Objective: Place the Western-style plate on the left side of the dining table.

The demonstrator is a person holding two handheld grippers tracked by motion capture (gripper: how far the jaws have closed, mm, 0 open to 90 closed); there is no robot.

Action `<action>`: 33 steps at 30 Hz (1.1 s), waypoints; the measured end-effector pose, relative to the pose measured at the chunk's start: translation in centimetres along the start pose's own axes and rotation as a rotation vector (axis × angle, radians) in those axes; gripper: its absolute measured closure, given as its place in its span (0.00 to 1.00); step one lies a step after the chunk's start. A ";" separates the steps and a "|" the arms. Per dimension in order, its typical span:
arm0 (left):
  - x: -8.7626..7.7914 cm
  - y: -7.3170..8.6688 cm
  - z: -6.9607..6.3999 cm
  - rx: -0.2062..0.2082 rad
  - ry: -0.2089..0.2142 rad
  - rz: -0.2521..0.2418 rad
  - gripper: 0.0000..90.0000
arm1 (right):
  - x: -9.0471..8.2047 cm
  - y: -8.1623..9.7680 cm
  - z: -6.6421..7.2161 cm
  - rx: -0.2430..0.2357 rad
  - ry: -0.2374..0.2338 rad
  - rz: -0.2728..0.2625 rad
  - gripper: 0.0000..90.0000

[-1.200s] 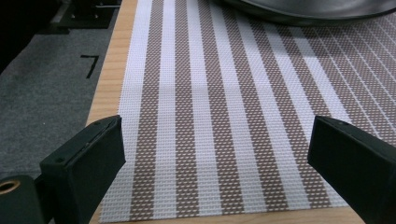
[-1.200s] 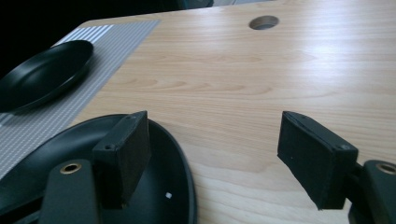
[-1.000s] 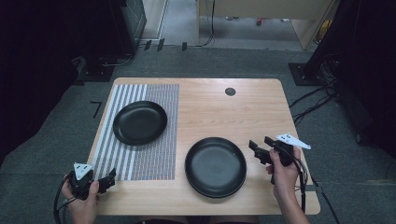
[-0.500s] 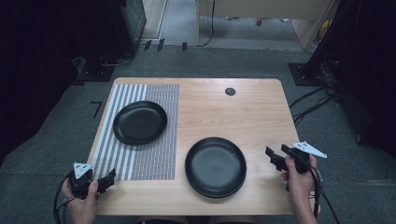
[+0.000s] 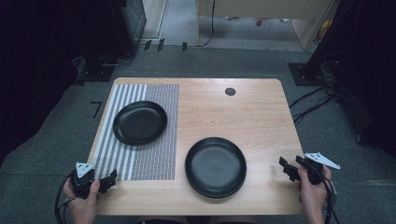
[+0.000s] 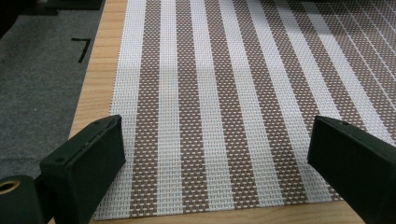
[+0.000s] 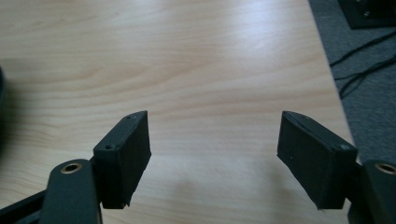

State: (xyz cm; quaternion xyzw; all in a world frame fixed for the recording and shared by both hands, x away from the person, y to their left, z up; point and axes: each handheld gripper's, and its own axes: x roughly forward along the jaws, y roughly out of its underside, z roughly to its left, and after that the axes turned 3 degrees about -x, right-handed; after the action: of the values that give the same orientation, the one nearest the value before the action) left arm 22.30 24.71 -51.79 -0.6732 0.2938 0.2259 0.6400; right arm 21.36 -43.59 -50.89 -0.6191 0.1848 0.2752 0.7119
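both tongs, left [image 5: 108, 181] and right [image 5: 288, 169], are held spread and empty; the plate [image 5: 215, 166] between them should be approached level.

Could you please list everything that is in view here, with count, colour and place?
plates: 2, black; far plate on the placemat, near plate on bare wood near the front edge
placemat: 1, brown and white striped weave, left part of the table
table: 1, light wood, centre
round port: 1, dark, in the tabletop near the far edge
cables: several, black, on the grey carpet right of the table
left gripper: 1, black, open, over the placemat's near left corner
right gripper: 1, black, open, over bare wood at the table's right edge
hands: 2; left hand, right hand, at the bottom
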 end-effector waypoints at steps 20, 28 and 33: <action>0.1 0.0 -0.1 0.004 -0.005 0.006 0.04 | 0.3 2.0 0.9 -0.125 0.124 0.071 0.25; 0.0 0.0 0.0 -0.004 0.002 0.001 0.04 | 0.3 2.0 0.9 -0.125 0.122 0.073 0.24; 0.0 0.0 0.0 -0.004 0.005 0.001 0.04 | 0.3 2.0 0.9 -0.126 0.121 0.073 0.24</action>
State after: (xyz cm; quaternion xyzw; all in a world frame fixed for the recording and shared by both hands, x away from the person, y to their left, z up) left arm 22.32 24.75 -51.80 -0.6749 0.2951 0.2252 0.6377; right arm 20.23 -42.46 -52.48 -0.6709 0.2323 0.2741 0.6487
